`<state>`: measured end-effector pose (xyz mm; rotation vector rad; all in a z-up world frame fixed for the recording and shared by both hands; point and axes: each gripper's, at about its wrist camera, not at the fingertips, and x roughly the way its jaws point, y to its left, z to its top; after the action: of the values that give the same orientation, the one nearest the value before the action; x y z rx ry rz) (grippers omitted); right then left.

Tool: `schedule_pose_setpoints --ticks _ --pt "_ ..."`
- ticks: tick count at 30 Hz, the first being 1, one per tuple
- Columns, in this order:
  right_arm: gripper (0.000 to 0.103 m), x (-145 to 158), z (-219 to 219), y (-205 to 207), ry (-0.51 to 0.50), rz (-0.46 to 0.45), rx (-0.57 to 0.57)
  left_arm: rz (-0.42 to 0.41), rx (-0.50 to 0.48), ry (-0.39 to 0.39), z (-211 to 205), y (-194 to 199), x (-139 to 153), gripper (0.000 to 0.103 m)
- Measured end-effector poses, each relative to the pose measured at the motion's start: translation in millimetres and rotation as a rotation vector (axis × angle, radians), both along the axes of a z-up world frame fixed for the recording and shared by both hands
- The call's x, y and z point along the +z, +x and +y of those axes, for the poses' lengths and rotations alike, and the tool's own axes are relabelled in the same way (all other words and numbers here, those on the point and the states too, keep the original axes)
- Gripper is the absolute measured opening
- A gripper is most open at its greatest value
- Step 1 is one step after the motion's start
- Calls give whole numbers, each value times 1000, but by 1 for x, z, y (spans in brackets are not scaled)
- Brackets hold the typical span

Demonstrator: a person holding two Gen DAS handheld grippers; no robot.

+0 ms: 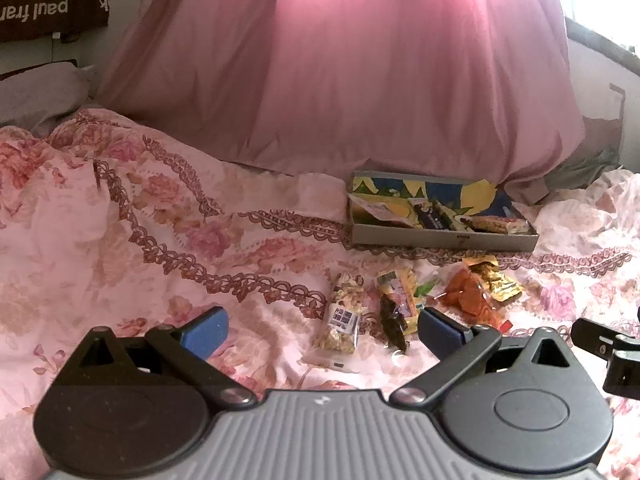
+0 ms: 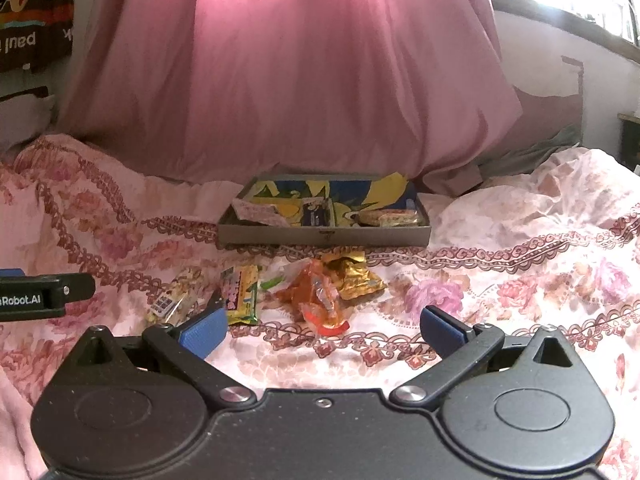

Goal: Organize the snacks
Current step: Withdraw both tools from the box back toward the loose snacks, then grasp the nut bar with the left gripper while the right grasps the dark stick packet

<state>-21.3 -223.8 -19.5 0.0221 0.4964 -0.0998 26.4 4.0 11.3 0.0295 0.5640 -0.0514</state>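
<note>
Left claw: the left gripper [image 1: 322, 334] is spread wide with nothing between its blue pads [image 1: 206, 332], and it hangs low over the flowered bedspread [image 1: 120, 240].
Right claw: the right gripper [image 2: 322, 330] is also spread and empty; its left pad partly covers a yellow-green packet [image 2: 242, 294].
Nearest snacks: a nut bar [image 1: 342, 320] in a clear wrapper lies just ahead of the left claw, with a dark strip-shaped snack [image 1: 392, 324] beside it; what that strip is cannot be told from this blurred view.
Loose pile: an orange packet [image 2: 316, 296] and a gold packet [image 2: 354, 278] lie touching each other on the bedspread, just in front of the box.
Box: a shallow grey box [image 2: 324, 236] with a blue and yellow lining sits farther back, open, holding a white packet [image 2: 256, 212], a dark packet [image 2: 318, 216] and a cake bar [image 2: 390, 218].
Behind: a pink quilt [image 1: 340, 80] is heaped against the far side of the box.
Other claw in sight: each camera catches the edge of the neighbouring gripper at its side.
</note>
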Motion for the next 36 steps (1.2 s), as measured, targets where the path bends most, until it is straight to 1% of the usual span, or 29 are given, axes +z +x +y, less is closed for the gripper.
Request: schedule_pose_setpoints --ticks 20,24,31,36 --pt "102 -10 9 8 12 19 29 119 59 33 1 20 -13 103" --pt "102 -13 11 11 16 28 30 145 76 29 3 24 -15 103" --pt "102 -19 16 19 13 52 45 197 109 -2 10 31 -20 103" --pt "102 -23 19 26 4 68 56 233 115 -19 12 38 -23 103"
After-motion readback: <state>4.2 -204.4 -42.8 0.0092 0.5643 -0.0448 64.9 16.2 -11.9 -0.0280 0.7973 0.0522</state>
